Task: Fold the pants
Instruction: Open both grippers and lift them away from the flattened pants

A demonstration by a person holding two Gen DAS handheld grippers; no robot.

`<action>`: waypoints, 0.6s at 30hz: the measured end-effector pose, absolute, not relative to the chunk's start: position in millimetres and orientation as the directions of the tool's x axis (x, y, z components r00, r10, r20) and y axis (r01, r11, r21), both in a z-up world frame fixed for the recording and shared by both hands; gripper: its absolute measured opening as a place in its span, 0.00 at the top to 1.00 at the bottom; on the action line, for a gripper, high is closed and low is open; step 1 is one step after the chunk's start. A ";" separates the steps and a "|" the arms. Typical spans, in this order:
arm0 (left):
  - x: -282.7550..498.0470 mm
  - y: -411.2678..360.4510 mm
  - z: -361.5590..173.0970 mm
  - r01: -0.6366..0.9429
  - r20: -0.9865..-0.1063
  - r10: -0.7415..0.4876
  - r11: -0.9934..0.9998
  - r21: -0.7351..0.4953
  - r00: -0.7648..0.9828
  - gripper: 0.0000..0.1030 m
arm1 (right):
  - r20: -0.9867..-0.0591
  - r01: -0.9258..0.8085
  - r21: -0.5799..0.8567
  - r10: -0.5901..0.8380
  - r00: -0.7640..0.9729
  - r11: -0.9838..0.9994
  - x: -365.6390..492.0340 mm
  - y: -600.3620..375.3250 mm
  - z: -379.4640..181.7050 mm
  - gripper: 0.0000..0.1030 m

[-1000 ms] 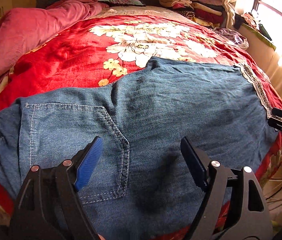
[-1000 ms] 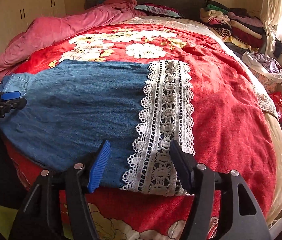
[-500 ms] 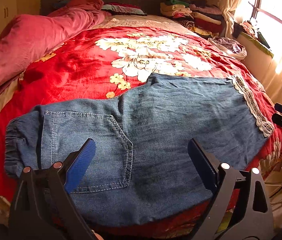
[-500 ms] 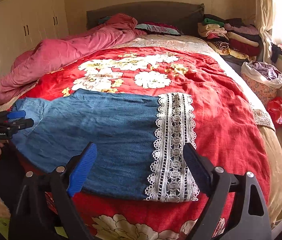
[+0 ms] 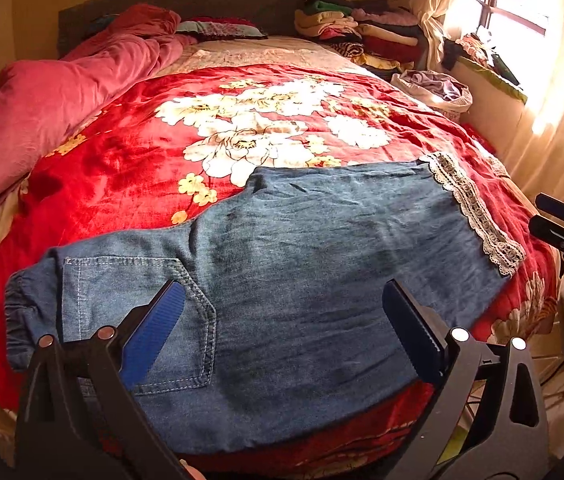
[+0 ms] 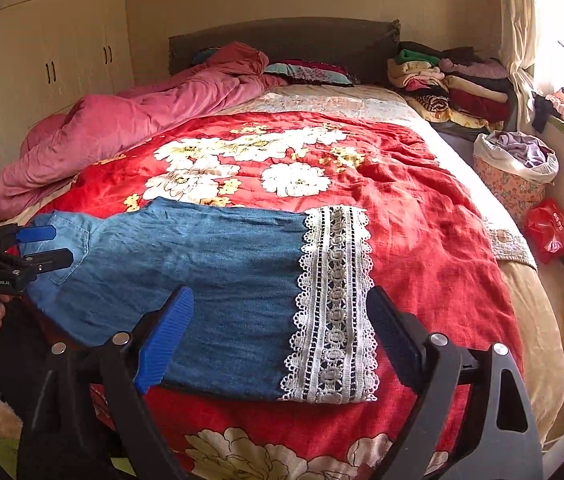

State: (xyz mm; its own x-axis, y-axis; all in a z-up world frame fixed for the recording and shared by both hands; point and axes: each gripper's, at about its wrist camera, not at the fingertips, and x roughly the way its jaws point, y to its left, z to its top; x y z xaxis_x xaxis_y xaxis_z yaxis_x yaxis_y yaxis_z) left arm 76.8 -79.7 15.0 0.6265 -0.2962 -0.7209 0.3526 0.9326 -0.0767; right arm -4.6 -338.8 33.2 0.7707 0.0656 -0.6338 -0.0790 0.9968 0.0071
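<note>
Blue denim pants lie flat across the near edge of a bed, legs doubled onto each other. The waist and back pocket are at the left, the white lace hem at the right. My left gripper is open and empty, raised above the waist end. My right gripper is open and empty, raised above the hem end. Each gripper also shows from the side in the other view: the left one and the right one.
The bed carries a red floral blanket and a bunched pink duvet at the left. Stacked folded clothes sit at the far right by the headboard. A laundry basket and a red bag stand beside the bed under the window.
Both grippers have pulled back and upward from the pants, so more of the bed and room is in view. The pants lie as before.
</note>
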 end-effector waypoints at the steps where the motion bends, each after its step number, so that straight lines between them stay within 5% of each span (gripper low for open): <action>1: 77.6 -82.7 15.5 0.360 -0.721 -0.302 0.930 -0.077 0.623 0.10 | -0.633 -0.077 0.008 0.064 0.772 0.997 -4.9 -339.7 32.9 0.15; 4: 80.4 -90.0 17.1 0.375 -0.722 -0.308 0.924 -0.073 0.619 0.10 | -0.634 -0.071 0.014 0.064 0.771 0.997 -4.9 -342.0 31.0 0.15; 6: 82.7 -94.8 18.5 0.381 -0.723 -0.310 0.922 -0.070 0.617 0.10 | -0.634 -0.060 0.019 0.058 0.771 0.998 -4.9 -343.7 29.4 0.05; 18: 111.8 -137.2 25.3 0.458 -0.730 -0.343 0.888 -0.046 0.592 0.09 | -0.657 -0.018 0.050 0.047 0.753 0.999 -3.2 -361.9 14.3 0.04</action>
State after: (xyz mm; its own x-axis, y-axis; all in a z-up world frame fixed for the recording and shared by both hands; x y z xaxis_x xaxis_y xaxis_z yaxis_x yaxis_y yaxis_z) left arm 111.8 -137.2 25.3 0.5918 -0.3428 -0.7296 0.4580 0.8878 -0.0456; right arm -3.2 -361.9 14.3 0.7526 0.0470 -0.6568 -0.0184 0.9986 0.0504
